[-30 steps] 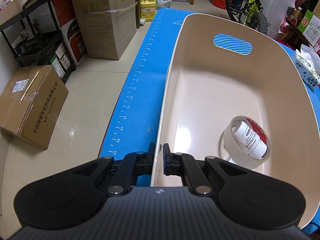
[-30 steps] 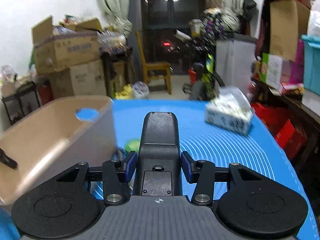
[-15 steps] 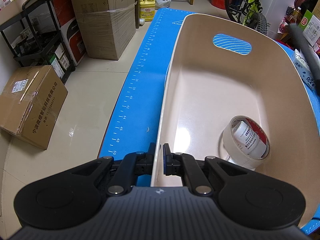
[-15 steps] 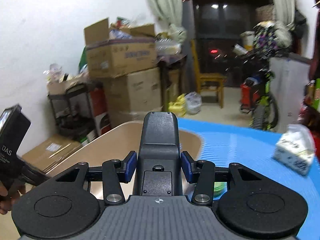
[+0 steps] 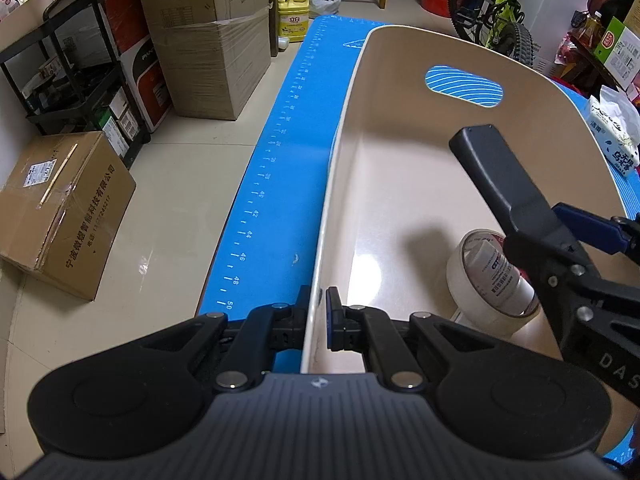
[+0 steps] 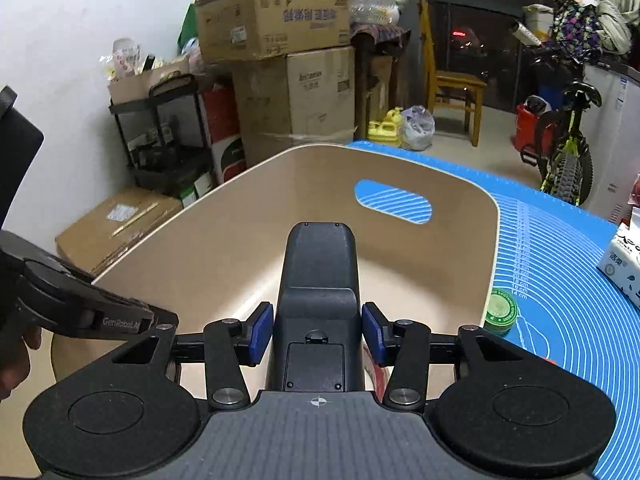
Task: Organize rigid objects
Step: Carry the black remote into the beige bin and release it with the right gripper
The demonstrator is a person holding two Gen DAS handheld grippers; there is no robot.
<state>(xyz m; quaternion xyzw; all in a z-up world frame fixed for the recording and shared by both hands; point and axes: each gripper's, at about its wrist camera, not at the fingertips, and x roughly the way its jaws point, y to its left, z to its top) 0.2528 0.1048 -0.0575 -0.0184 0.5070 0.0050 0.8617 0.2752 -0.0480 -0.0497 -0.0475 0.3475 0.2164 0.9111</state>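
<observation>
Remote control (image 6: 318,280), dark grey and slab-like, gripped across its lower body between the blue pads of the right claw (image 6: 318,334), battery-cover face turned toward the camera. Long axis running straight ahead along the fingers, nose out over the open beige bin (image 6: 460,248) and tilted somewhat downward. Seen from the left wrist camera as a long flat bar (image 5: 504,176) reaching in from the right, hanging above the bin's inside, clear of floor and walls. Directly below its gripped end, on the bin floor: roll of clear tape (image 5: 486,280) lying tilted, a small white bottle (image 5: 502,276) nested inside its ring.

Left claw (image 5: 318,312) pinched shut on the bin's near-left rim, steadying it on the blue mat (image 5: 280,168) covering the desk. Right hand plainly the one doing the placing; left busy as a clamp.

Judgement: drop spot best taken as the bare floor ahead of the tape, toward the wall with the handle slot (image 5: 464,86), long axis kept lengthwise with the bin. Probably calls for lowering before letting go, since a release from this height risks a clatter onto the tape roll.

Matte hard plastic, rigid, likely light. Beside the bin's right wall on the mat, a small green round tin (image 6: 500,312) not yet stowed; tissue pack (image 6: 624,264) further right.
</observation>
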